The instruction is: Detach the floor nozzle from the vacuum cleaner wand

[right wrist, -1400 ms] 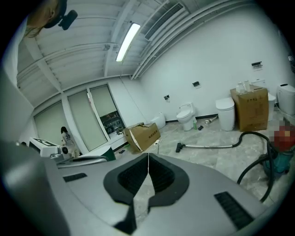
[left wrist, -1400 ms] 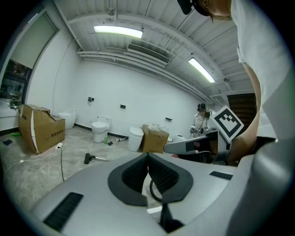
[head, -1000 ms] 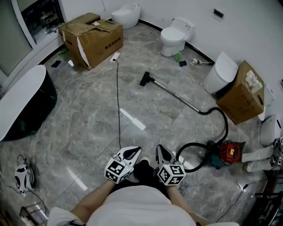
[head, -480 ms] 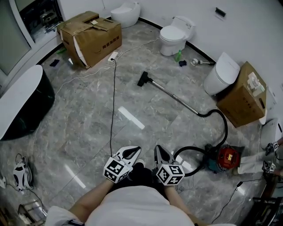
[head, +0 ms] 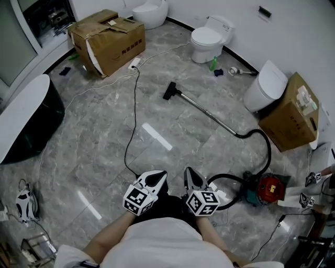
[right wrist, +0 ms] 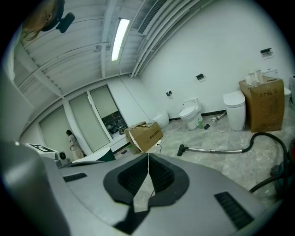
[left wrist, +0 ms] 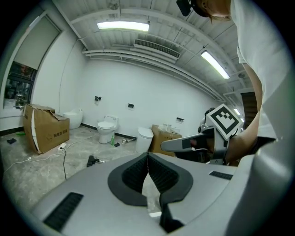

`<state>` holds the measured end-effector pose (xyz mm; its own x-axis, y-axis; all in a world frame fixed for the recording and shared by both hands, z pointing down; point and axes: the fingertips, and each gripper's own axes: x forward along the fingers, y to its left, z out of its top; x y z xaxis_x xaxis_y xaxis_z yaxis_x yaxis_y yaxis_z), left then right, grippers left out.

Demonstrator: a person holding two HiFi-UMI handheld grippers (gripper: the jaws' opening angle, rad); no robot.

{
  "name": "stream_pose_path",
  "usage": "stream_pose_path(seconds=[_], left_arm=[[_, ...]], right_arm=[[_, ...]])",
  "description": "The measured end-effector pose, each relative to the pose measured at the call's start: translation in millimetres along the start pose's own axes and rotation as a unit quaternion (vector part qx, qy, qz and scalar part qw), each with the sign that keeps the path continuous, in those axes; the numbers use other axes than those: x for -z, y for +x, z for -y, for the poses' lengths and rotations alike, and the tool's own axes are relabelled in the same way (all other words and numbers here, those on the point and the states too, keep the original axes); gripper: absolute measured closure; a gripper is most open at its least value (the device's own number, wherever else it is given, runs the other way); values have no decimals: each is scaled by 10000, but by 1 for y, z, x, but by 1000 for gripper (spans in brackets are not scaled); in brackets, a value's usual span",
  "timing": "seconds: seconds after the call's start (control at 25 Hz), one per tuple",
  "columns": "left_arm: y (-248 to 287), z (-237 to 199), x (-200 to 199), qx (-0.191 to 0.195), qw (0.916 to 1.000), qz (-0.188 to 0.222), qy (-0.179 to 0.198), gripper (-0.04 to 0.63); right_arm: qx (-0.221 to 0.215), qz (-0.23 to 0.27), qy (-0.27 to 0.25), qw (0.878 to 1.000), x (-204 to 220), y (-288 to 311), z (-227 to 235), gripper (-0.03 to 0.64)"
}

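- Two grippers: the left gripper (head: 158,175) and the right gripper (head: 189,172).
- Two boxes: the left cardboard box (head: 112,42) and the right cardboard box (head: 288,112).
- Three toilets along the walls: the far toilet (head: 152,9), the middle toilet (head: 208,39) and the near toilet (head: 267,84).
- One vacuum cleaner (head: 272,188), with one hose (head: 264,146), one wand (head: 209,115) and one floor nozzle (head: 170,91).
- One bathtub (head: 26,120).
- One green bottle (head: 213,64).
- One power strip (head: 135,64).
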<state>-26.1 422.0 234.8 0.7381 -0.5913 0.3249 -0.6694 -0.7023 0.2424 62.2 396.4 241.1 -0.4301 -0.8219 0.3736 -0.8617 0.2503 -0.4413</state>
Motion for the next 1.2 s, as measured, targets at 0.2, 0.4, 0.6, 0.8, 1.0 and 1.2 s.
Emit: stream_pose_path(seconds=[0.2,0.4,0.6,0.8,1.0,1.2], left_arm=[[19,-11,-7,-1,10000,11,-90,585],[48,-35,-19,98,9999,-90,-39,584],[81,-80,-49,83,9999,-19,-65,586],[112,-121,-90,199,9998,36,-16,586],[134,-159,-111,195,9998,52,-79,585],[146,-196,-124,169,9998,-58,-87,586]], right_arm=[[-21,-84,-113,9999,-6,11,9,601],[212,-145,-2,9997,-23,36,35,600],[339,-35,0,9994,-56,79,50,600],[416,25,-53,9991,-98,119,54,600],[539,34,-4,9985,-123,154,62,601],[582,56,-29,9983,-143,191,60,601]])
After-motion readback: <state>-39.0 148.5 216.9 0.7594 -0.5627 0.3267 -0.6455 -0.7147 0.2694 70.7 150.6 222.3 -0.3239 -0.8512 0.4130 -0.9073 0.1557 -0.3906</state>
